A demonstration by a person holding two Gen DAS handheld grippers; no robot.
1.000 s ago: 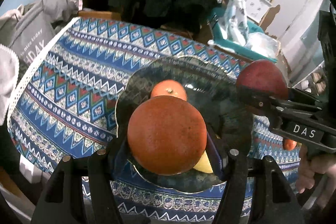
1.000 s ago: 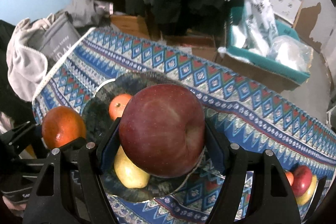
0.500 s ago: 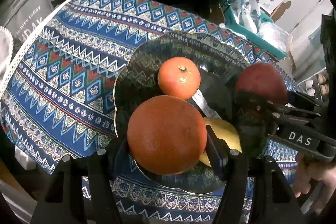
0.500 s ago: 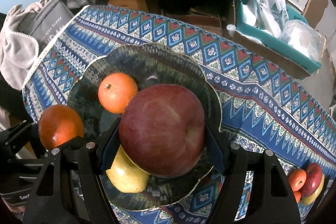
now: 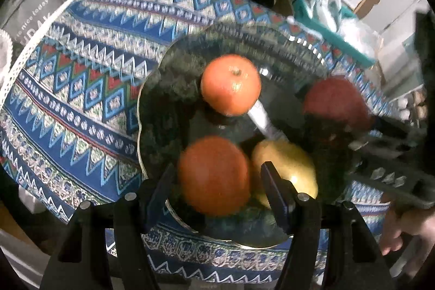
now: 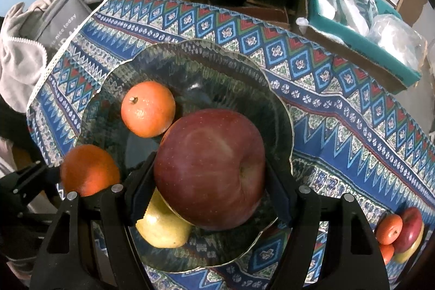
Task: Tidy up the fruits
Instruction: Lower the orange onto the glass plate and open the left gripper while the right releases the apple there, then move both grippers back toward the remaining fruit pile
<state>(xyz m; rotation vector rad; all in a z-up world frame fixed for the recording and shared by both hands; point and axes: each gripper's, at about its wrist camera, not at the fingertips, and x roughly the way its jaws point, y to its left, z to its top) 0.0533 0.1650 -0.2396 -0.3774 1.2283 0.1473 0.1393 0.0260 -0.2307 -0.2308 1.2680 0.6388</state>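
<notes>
Left wrist view, left to right: bench [image 5: 81,105] under a patterned cloth, white lace edge curving down the far left of the frame, grey bag [image 5: 27,10] beyond it at upper left. Bare cloth fills the left half. Dark glass plate [image 5: 163,89] takes the centre and right, its scalloped rim close to the cloth's near edge at bottom centre. Small orange [image 5: 231,84] sits on the plate at centre. Left tool [image 5: 217,178] at lower centre: jaws spread, big orange [image 5: 213,175] between them, blurred. Right pad looks clear of it; left-side contact I can't tell. Yellow pear [image 5: 288,162] lies just right of it on the plate, touching or nearly so. Teal box [image 5: 326,29] off the bench at upper right.

Right wrist view: same lace edge at left of frame, big orange [image 6: 89,170] at lower left by the plate [image 6: 212,64] rim, left tool's black frame beside it. Small orange [image 6: 148,108] left of centre on the plate. Right tool [image 6: 209,181] clamps the red apple [image 6: 209,167] at centre, both pads on its sides, over the plate; whether it touches the glass I can't tell. Pear [image 6: 163,228] pokes out below-left of the apple. Open plate room is at the top and right of the plate. Free cloth to the right; fruit pile [image 6: 399,233] at the lower right edge of the frame.
</notes>
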